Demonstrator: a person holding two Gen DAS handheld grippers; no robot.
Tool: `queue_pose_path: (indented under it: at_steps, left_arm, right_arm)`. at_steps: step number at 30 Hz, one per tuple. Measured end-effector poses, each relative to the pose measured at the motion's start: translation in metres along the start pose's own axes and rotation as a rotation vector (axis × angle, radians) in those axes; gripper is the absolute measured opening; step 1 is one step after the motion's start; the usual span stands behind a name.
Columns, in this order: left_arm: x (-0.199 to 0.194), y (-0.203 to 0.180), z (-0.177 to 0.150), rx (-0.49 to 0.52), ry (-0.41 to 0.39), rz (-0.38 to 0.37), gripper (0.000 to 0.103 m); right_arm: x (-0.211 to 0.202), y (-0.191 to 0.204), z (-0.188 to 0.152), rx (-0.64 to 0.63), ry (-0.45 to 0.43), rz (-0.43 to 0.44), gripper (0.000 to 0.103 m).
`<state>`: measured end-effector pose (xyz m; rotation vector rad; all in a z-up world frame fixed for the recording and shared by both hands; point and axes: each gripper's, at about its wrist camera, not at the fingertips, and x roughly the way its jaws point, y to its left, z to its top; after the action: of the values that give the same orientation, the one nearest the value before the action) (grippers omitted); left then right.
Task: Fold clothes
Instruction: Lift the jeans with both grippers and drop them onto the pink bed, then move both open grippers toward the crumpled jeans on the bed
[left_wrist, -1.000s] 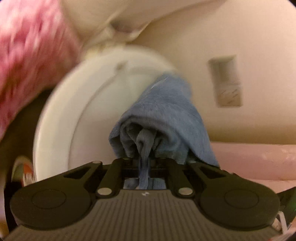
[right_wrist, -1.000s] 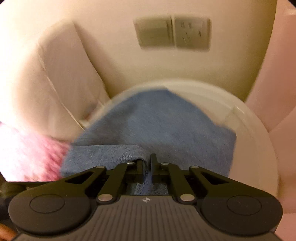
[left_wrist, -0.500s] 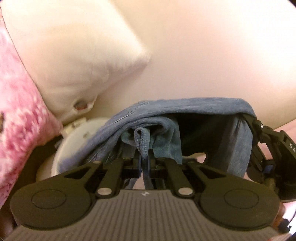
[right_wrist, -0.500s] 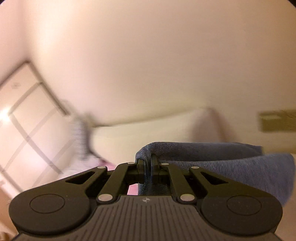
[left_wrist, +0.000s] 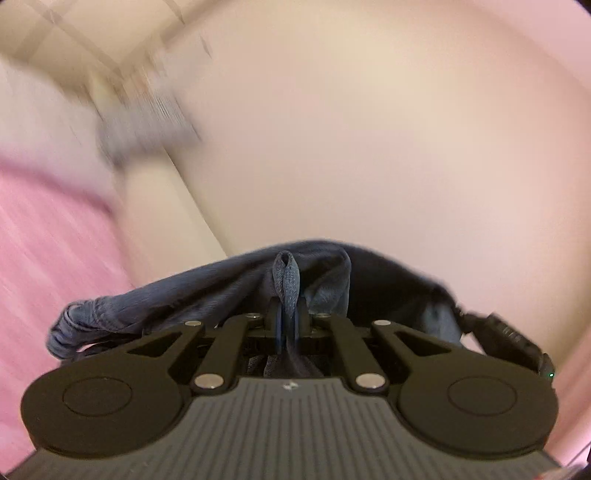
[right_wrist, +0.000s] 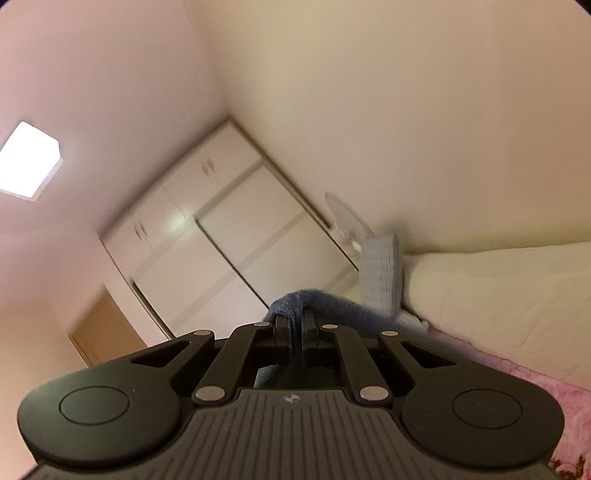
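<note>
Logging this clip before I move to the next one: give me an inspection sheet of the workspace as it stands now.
Surface: no table or work surface seen; both cameras tilt up at the walls.
Job's things: blue garment, held up, pinched at two places.
Clutter: grey folded cloth standing by the cream mattress; pink blanket at lower right.
Grippers: left gripper shut on the garment; right gripper shut on it too.
Cables: nothing seen.
Surroundings: white wardrobe, ceiling light, white fan; left view blurred.
</note>
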<state>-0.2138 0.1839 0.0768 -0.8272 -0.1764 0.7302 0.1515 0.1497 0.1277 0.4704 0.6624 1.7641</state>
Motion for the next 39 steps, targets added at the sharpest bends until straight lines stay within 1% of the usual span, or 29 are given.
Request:
queue_pose_path:
  at_steps: [1, 2, 4, 5, 7, 8, 9, 10, 11, 12, 13, 14, 17, 18, 20, 23, 24, 26, 28, 29, 31, 34, 36, 39]
  left_arm:
    - [-0.03, 0.009, 0.014, 0.006, -0.036, 0.041, 0.003]
    - [-0.056, 0.018, 0.025, 0.007, -0.065, 0.084, 0.003]
    - [-0.105, 0.037, 0.044, 0.004, -0.109, 0.175, 0.003]
    - [-0.127, 0.047, 0.051, -0.006, -0.119, 0.221, 0.003]
    - [-0.163, 0.072, 0.056, -0.043, -0.128, 0.326, 0.004]
    - [-0.178, 0.088, 0.055, -0.066, -0.135, 0.387, 0.004]
    - [-0.192, 0.104, 0.053, -0.097, -0.137, 0.46, 0.004]
    - [-0.204, 0.118, 0.05, -0.115, -0.134, 0.535, 0.004]
    - [-0.215, 0.13, 0.046, -0.123, -0.128, 0.611, 0.004]
    - [-0.225, 0.142, 0.041, -0.13, -0.122, 0.687, 0.004]
    - [-0.236, 0.152, 0.036, -0.144, -0.118, 0.746, 0.004]
    - [-0.247, 0.159, 0.031, -0.166, -0.118, 0.789, 0.004]
    - [-0.279, 0.177, 0.013, -0.226, -0.113, 0.909, 0.004]
    - [-0.287, 0.18, 0.008, -0.24, -0.106, 0.928, 0.004]
    - [-0.302, 0.186, 0.003, -0.272, -0.093, 0.947, 0.005]
    - [-0.328, 0.187, -0.012, -0.312, -0.082, 0.941, 0.005]
    - [-0.329, 0.184, -0.019, -0.322, -0.078, 0.94, 0.005]
    - [-0.329, 0.182, -0.028, -0.334, -0.073, 0.939, 0.009]
    - [-0.331, 0.178, -0.037, -0.34, -0.07, 0.942, 0.013]
    - [-0.33, 0.17, -0.041, -0.332, -0.065, 0.954, 0.014]
    - [-0.326, 0.16, -0.05, -0.315, -0.049, 0.988, 0.021]
    - [-0.32, 0.138, -0.056, -0.282, -0.028, 1.03, 0.03]
    - [-0.317, 0.124, -0.062, -0.257, -0.015, 1.064, 0.032]
    - [-0.312, 0.104, -0.071, -0.225, 0.003, 1.111, 0.037]
  right_arm:
    - [0.019, 0.02, -0.01, -0.024, 0.03, -0.006, 0.007]
    - [0.037, 0.034, -0.027, -0.022, 0.063, -0.032, 0.006]
    - [0.074, 0.063, -0.062, -0.015, 0.131, -0.089, 0.005]
    - [0.093, 0.077, -0.079, -0.012, 0.165, -0.117, 0.005]
    - [0.141, 0.092, -0.125, 0.032, 0.29, -0.25, 0.006]
    - [0.166, 0.096, -0.149, 0.037, 0.393, -0.284, 0.007]
    - [0.191, 0.101, -0.174, 0.041, 0.499, -0.317, 0.013]
    - [0.222, 0.107, -0.203, -0.001, 0.652, -0.323, 0.017]
    - [0.241, 0.114, -0.229, -0.032, 0.763, -0.317, 0.017]
    - [0.251, 0.12, -0.254, -0.04, 0.833, -0.313, 0.018]
    - [0.261, 0.126, -0.278, -0.049, 0.902, -0.308, 0.017]
    - [0.264, 0.131, -0.292, -0.065, 0.94, -0.306, 0.019]
    - [0.256, 0.147, -0.317, -0.127, 0.999, -0.303, 0.021]
    - [0.254, 0.152, -0.325, -0.148, 1.018, -0.302, 0.028]
    - [0.249, 0.163, -0.342, -0.189, 1.057, -0.299, 0.038]
    - [0.228, 0.161, -0.344, -0.204, 1.078, -0.286, 0.043]
    - [0.222, 0.16, -0.345, -0.2, 1.087, -0.279, 0.046]
    - [0.215, 0.165, -0.354, -0.214, 1.119, -0.248, 0.049]
    - [0.197, 0.179, -0.355, -0.24, 1.146, -0.208, 0.053]
    - [0.195, 0.183, -0.357, -0.255, 1.159, -0.187, 0.057]
    - [0.193, 0.191, -0.361, -0.289, 1.186, -0.147, 0.059]
    - [0.181, 0.201, -0.364, -0.336, 1.213, -0.096, 0.064]
    - [0.169, 0.206, -0.365, -0.377, 1.214, -0.063, 0.071]
    - [0.153, 0.208, -0.368, -0.437, 1.211, -0.046, 0.072]
